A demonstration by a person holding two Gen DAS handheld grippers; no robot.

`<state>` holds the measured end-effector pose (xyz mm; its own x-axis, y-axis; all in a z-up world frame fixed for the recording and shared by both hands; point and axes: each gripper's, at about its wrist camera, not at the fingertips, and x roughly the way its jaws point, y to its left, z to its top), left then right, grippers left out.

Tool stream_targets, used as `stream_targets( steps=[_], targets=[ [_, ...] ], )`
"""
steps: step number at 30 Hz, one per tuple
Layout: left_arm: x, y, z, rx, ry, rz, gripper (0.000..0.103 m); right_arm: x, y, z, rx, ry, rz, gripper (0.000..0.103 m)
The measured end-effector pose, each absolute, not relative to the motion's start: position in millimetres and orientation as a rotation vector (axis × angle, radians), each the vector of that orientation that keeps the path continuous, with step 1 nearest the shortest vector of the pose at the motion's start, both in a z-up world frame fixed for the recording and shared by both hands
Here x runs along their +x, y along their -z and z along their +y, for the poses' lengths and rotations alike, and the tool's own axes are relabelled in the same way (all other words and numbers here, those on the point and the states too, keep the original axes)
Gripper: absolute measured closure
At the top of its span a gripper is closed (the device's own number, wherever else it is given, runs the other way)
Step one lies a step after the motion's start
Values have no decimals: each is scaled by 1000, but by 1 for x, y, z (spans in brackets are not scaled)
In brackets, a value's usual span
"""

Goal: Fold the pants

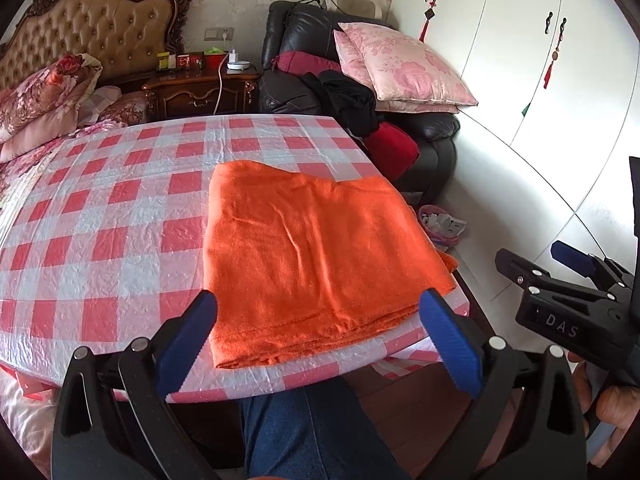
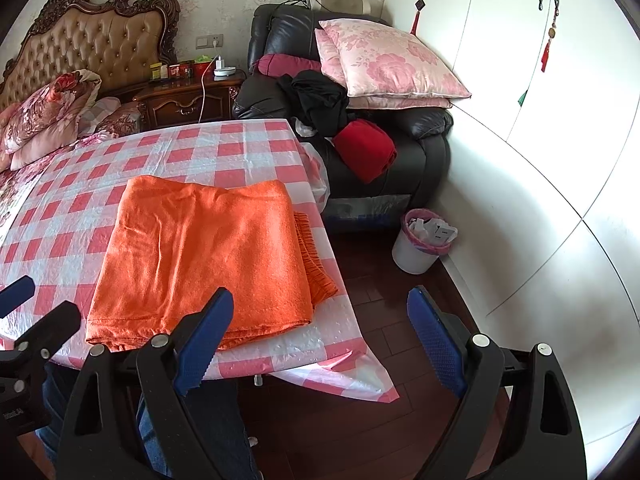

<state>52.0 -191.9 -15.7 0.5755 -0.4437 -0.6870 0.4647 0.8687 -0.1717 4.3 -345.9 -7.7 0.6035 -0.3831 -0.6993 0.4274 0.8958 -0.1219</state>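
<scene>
Left tongs (image 1: pixel 318 340): nearest the left wrist camera, blue fingers (image 1: pixel 188 344) spread wide, nothing between them, hovering at the near edge of the table (image 1: pixel 100 240) just in front of the pants.
Right tongs (image 2: pixel 320 344): jaws wide too, empty; the left finger stood over the near right part of the table, the right finger over the dark wood floor (image 2: pixel 360 420).
Pants (image 2: pixel 200 256): orange, folded into a flat rectangle, lying on the right half of the table near its near edge; a ribbed orange band stuck out from under the right side.
Table: covered with a pink-and-white checked plastic cloth, one corner hanging down at the near right.
Person: a leg in blue denim (image 1: pixel 312 432) under the table's near edge; a hand (image 1: pixel 608 408) gripped the right tool's handle.
Armchair (image 2: pixel 420 148): black leather, behind the table, piled with pink pillows (image 2: pixel 392 64), dark clothing and a red cloth.
Bin (image 2: pixel 418 244): white, on the floor by the wardrobe.
</scene>
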Motion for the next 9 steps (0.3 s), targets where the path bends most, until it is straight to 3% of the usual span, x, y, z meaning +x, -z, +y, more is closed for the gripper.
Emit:
stream_targets(
  steps=[6,9],
  targets=[
    [65,16,-186,-41,593,803,2,8,16,-353,71,478,809,15],
    [87,14,-143,-127,575,798,2,12,20,-357,91,472,815,15]
  ],
)
